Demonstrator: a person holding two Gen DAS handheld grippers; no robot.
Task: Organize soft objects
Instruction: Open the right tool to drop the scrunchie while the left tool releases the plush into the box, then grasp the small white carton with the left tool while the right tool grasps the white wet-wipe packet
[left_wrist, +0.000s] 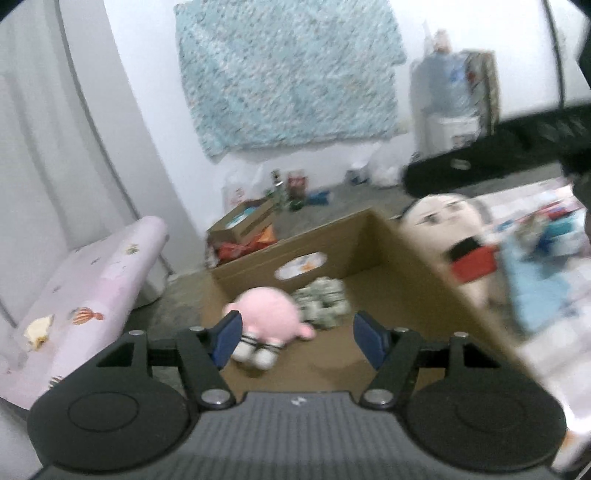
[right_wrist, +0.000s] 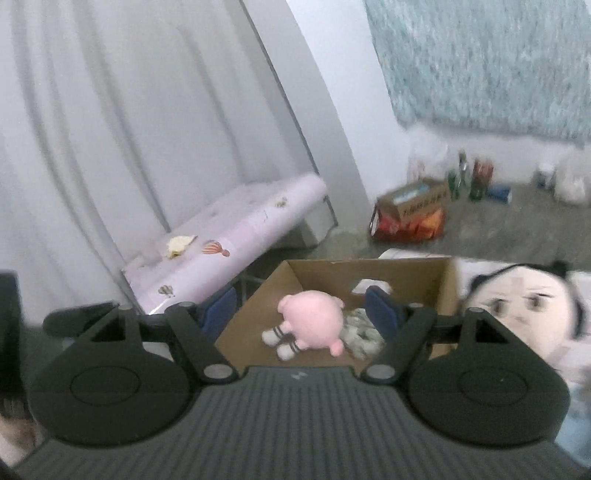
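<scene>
Pink plush (left_wrist: 266, 314) beyond open left claw (left_wrist: 297, 341)

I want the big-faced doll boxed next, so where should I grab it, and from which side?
Probably the narrow body under the head, at the red-and-black band. The doll lies outside the cardboard box, against its right wall, so come from above with the open right hand-held gripper. Its head looks too wide for the jaws.
</scene>
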